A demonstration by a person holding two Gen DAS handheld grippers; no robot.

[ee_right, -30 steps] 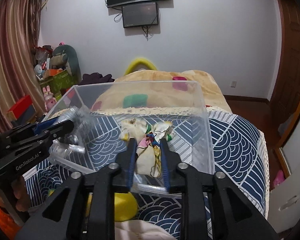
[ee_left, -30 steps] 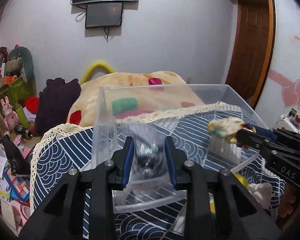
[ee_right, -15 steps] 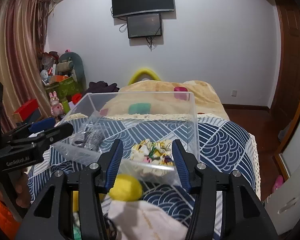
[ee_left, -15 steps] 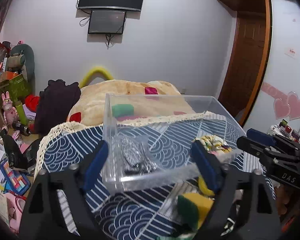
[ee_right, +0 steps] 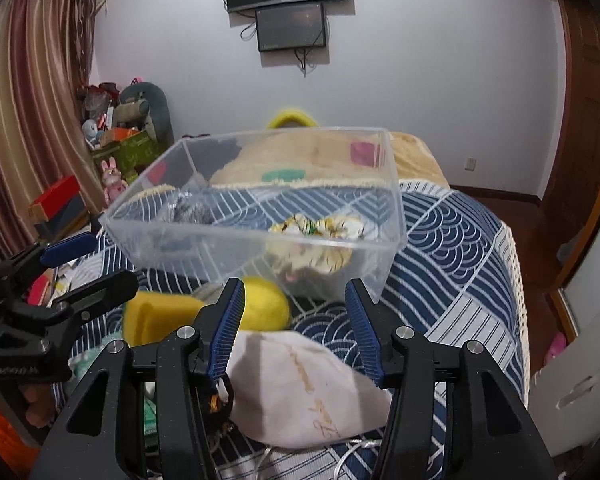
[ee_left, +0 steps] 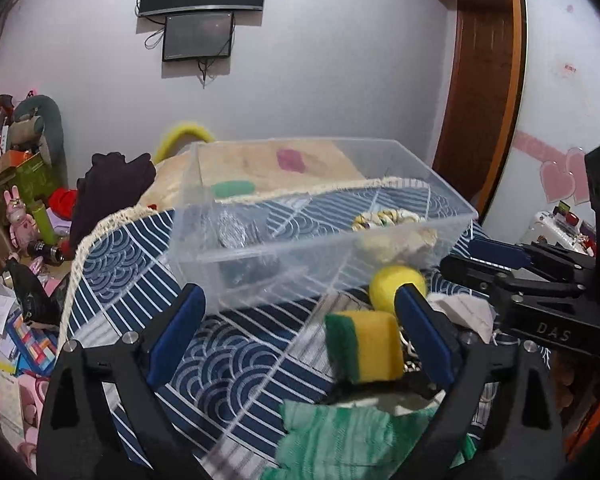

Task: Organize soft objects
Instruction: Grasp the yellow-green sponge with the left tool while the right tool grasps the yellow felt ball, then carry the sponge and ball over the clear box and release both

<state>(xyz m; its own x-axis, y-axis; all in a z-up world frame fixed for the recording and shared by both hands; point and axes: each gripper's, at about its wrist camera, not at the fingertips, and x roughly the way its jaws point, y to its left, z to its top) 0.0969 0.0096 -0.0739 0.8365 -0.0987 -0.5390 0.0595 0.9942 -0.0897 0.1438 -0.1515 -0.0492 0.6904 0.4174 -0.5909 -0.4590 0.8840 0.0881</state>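
The clear rectangular plastic bin [ee_left: 320, 240] is sitting on the bed's navy wave-patterned cover [ee_left: 236, 360], serving as the collecting place: a crinkly silver-grey bundle [ee_left: 232, 232] is lying in its left half and a cream-and-yellow knotted fabric piece [ee_right: 320, 228] in its right half, each beneath the side its gripper is working from. The left gripper [ee_left: 296, 336] is hanging near the bin's front wall, its blue-padded fingers [ee_left: 176, 332] having just been spreading wide, nothing clamped between them. The yellow-and-green sponge block [ee_left: 364, 348] is lying between them, close to the right pad, probably the next pick. The right gripper [ee_right: 296, 320] is also standing apart from the bin, its fingers having opened partway earlier in the last second and holding nothing; the off-white drawstring cloth pouch [ee_right: 300, 384] is lying just below them. A yellow soft ball [ee_right: 266, 308] is resting against the bin's near wall, and a green-and-white striped cloth [ee_left: 348, 436] is waiting nearest the camera, so the unsorted pile is gathering within easy reach.
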